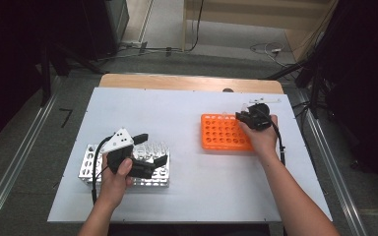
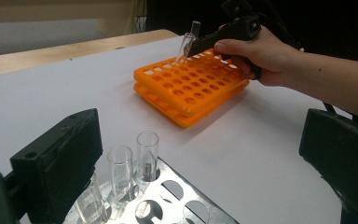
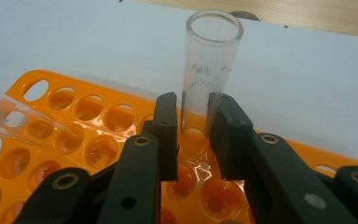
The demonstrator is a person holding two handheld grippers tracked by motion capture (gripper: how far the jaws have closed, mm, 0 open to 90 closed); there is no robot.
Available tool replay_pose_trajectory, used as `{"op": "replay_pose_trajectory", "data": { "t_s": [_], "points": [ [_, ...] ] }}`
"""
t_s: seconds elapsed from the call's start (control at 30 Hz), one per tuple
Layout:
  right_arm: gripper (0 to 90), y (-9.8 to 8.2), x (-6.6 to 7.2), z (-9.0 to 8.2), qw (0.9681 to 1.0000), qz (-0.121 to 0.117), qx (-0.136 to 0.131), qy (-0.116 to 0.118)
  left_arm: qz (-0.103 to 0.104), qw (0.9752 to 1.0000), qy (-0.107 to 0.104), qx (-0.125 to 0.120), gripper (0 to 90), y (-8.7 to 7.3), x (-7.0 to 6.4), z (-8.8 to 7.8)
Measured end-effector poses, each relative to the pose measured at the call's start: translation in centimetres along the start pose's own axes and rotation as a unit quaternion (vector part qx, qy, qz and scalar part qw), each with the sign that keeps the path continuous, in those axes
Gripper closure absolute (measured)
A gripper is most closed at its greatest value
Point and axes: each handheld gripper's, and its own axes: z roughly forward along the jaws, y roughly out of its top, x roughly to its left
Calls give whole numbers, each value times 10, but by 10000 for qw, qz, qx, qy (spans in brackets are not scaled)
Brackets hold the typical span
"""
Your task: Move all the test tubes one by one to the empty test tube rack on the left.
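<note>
Count: one orange plastic rack point(image 1: 224, 132) with rows of round holes, at centre right of the high view; one perforated metal rack point(image 1: 88, 164) at lower left of that view. In the left gripper view, two clear glass tubes point(image 2: 120, 170) stand upright side by side in the metal rack, with part of a third at the bottom edge. In the right gripper view, one clear glass test tube point(image 3: 209, 70) stands upright at centre frame, and a second clear tube point(image 3: 14, 122) lies tilted across the orange rack at the left edge.

Surface and room: both racks sit well apart on a white sheet point(image 1: 187, 187) laid over a wooden table point(image 1: 177, 81), whose edge shows along the top of the sheet. Grey floor, metal rails and loose cables surround the table; black stands rise at the upper left and upper right corners.

Tools: the right gripper point(image 3: 193, 135) is at the far right corner of the orange rack. Its two black jaws are drawn in narrow and clamp the upright test tube from both sides, low on its body; the tube's lower end stands in a rack hole, its open mouth up. In the left gripper view, this tube point(image 2: 186, 46) shows at the rack's far corner, leaning slightly.

The left gripper point(image 1: 150, 153) rests over the metal rack. Its jaws stand wide apart, at the two lower corners of its own view, with nothing gripped between them.
</note>
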Motion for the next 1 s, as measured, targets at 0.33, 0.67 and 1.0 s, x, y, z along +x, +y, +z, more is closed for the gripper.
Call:
{"op": "replay_pose_trajectory", "data": {
  "t_s": [0.33,0.67,1.0],
  "points": [
    [741,-2,3,-4,9998,-120,-175,-64,6,10000,2,-13,0,0,1,-2],
    [741,-2,1,-23,9976,-224,-649,15,27,10000,22,-31,0,1,1,-2],
    [741,0,10,-54,9941,-398,-967,290,71,9999,-17,-73,0,2,-3,-1]
  ]
}}
